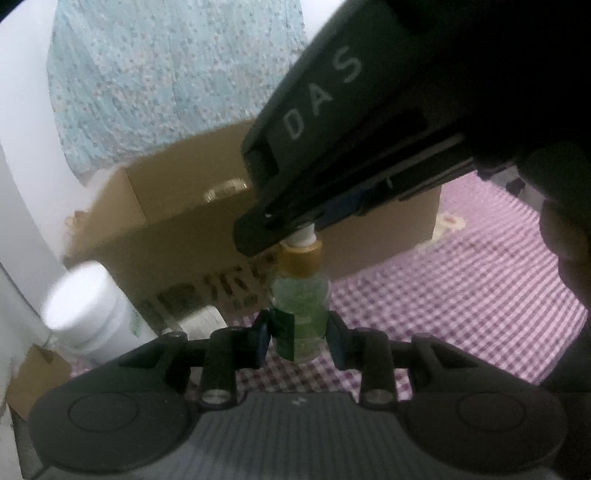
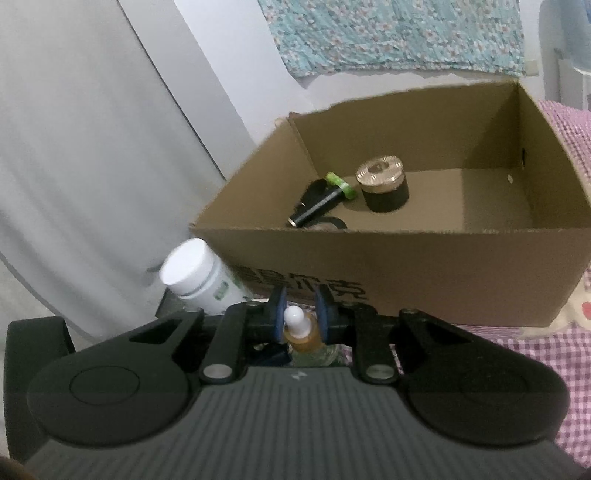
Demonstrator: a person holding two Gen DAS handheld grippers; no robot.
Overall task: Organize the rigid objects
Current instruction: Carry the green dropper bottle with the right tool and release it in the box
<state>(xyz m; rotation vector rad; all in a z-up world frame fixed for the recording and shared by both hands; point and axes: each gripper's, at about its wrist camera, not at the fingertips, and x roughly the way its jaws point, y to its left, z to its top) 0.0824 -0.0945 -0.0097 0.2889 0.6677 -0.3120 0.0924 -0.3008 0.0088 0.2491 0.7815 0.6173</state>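
A small clear dropper bottle (image 1: 300, 314) with green contents, a gold collar and a white tip stands between my left gripper's (image 1: 300, 334) blue pads, which close on its lower body. My right gripper (image 2: 301, 314) comes from above and is shut on the same bottle's white tip and gold collar (image 2: 301, 330); its black body (image 1: 369, 147) fills the upper right of the left wrist view. Behind stands an open cardboard box (image 2: 406, 266) that holds a black jar with a gold lid (image 2: 384, 186), a black tube (image 2: 314, 206) and a green-capped item (image 2: 340, 184).
A white-lidded plastic bottle (image 2: 199, 273) leans by the box's left front corner, also seen in the left wrist view (image 1: 88, 310). Everything rests on a purple checked cloth (image 1: 461, 295). A white curved wall (image 2: 92, 147) is at left; floral fabric (image 2: 399, 33) hangs behind.
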